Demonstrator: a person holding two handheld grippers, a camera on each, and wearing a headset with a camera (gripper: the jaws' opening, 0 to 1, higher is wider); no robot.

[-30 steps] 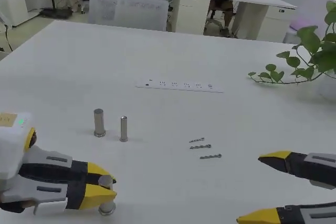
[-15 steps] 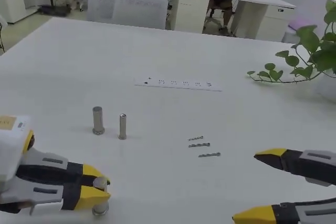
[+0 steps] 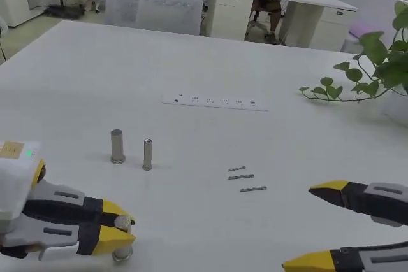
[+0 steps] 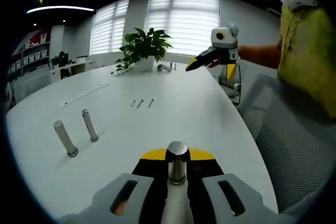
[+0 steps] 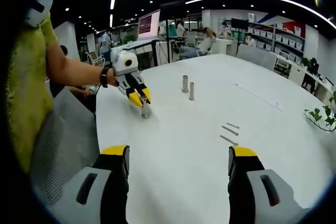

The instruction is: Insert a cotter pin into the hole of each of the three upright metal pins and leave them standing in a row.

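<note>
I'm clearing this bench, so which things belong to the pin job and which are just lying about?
Job: metal pin in the left claw, two standing metal pins, three cotter pins, open right claw.
Lying about: power strip, trailing plant.

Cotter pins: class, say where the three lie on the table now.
In the head view the cotter pins lie mid-table, right of the thin standing pin and nearer the person than the power strip.
</note>
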